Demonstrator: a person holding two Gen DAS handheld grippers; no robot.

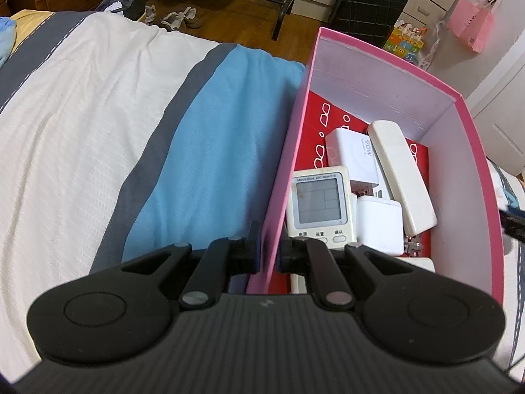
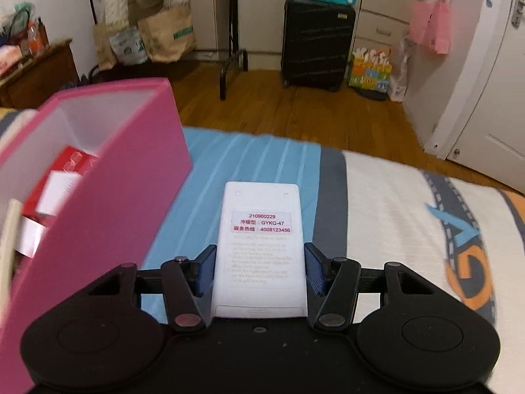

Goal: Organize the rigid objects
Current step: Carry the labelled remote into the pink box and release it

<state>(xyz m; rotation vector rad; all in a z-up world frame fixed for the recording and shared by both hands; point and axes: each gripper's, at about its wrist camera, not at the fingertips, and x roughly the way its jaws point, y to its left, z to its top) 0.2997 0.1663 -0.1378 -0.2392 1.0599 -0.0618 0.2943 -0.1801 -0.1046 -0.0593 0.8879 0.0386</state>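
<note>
The striped blue, grey and white bedspread [image 2: 377,190] is bearing the tall pink cardboard box [image 1: 377,75], already holding several white gadgets. The left gripper [image 1: 269,249] is pinching the box's near wall, jaws nearly closed. Right of the box, the right gripper [image 2: 261,269] is clamping a flat white plastic remote [image 2: 261,239], label side up. Judgement: lift clear of the rim, then lower it flat inside.

A bed [image 1: 98,105] with white, grey and blue striped bedding fills the near scene; beyond it on the wooden floor [image 2: 311,108] stand a black suitcase [image 2: 316,42], paper bags [image 2: 167,32] far left, and a pink bag [image 2: 433,26] hanging far right
</note>
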